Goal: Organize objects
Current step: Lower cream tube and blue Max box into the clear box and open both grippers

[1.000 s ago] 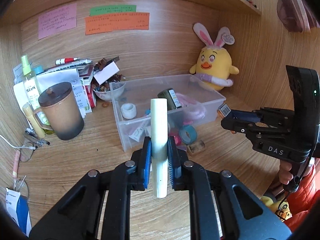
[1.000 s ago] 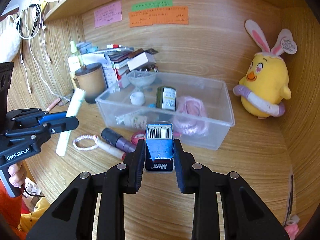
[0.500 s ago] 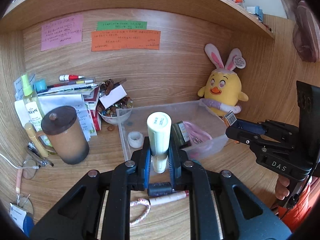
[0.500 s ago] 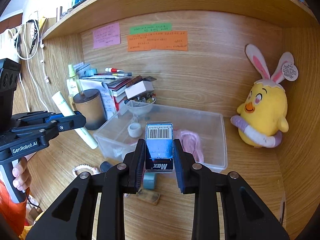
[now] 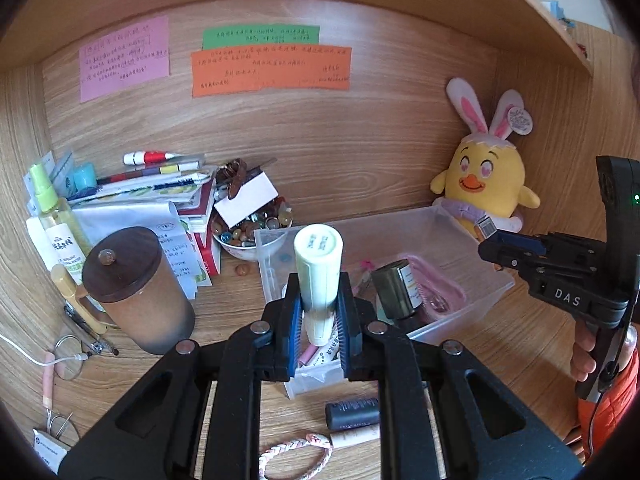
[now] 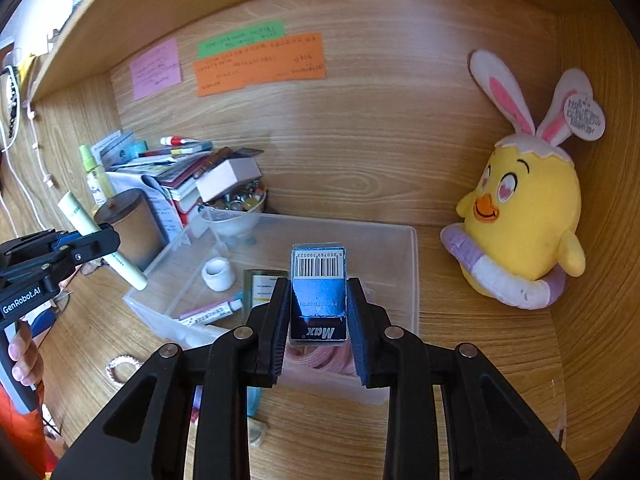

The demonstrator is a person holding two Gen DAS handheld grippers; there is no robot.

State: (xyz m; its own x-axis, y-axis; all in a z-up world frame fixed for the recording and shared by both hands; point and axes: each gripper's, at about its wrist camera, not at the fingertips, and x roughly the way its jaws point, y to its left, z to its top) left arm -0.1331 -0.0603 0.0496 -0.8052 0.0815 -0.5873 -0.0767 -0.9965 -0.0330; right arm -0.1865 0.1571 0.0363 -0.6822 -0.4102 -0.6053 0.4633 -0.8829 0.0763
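Clear bin (image 6: 414, 276) open on top, right half roomiest; lidded mug (image 5: 136, 288) crowds left, plush chick (image 6: 520, 216) right, shelf overhead.

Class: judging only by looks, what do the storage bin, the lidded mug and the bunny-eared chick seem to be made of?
Storage bin: clear plastic, since contents show through its walls.
Lidded mug: probably matte brown ceramic; its dark lid looks wooden, though that is uncertain.
Bunny-eared chick: soft plush fabric with a fuzzy surface.

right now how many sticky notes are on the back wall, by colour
pink note: 1
green note: 1
orange note: 1
total: 3
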